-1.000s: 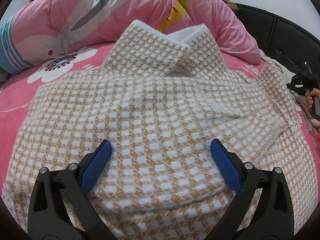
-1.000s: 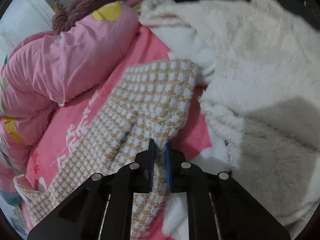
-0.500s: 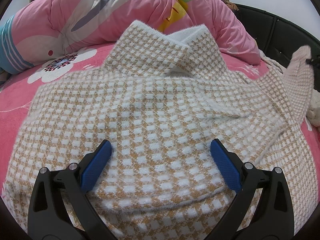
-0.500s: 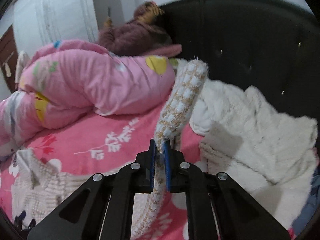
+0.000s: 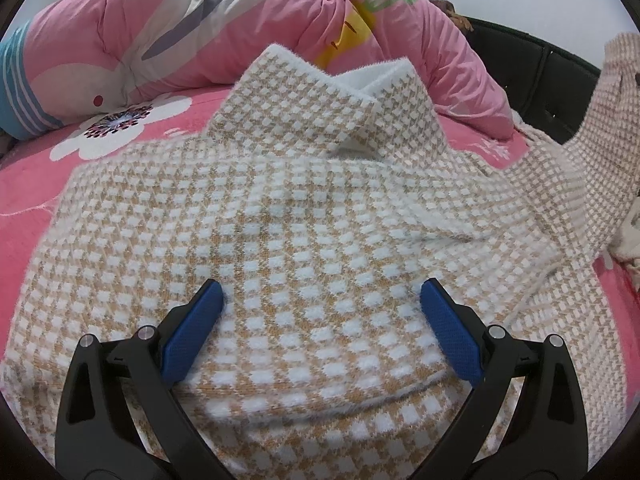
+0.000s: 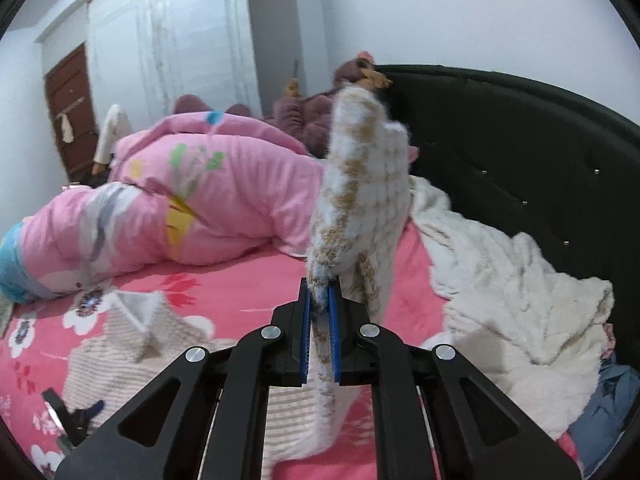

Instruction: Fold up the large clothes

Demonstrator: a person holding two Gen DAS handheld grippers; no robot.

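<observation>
- Left wrist view: the checked knit sweater (image 5: 304, 216) lies spread flat on the bed (image 5: 36, 184), collar toward the pink quilt (image 5: 192, 28).
- The left gripper (image 5: 320, 300) rests on its body, jaws wide, gripping nothing.
- The right gripper (image 6: 320, 300) is clamped on the sleeve (image 6: 360, 200), lifted clear of the bed.
- Folding looks barely begun (sleeve not yet laid across; body folds remain).
</observation>
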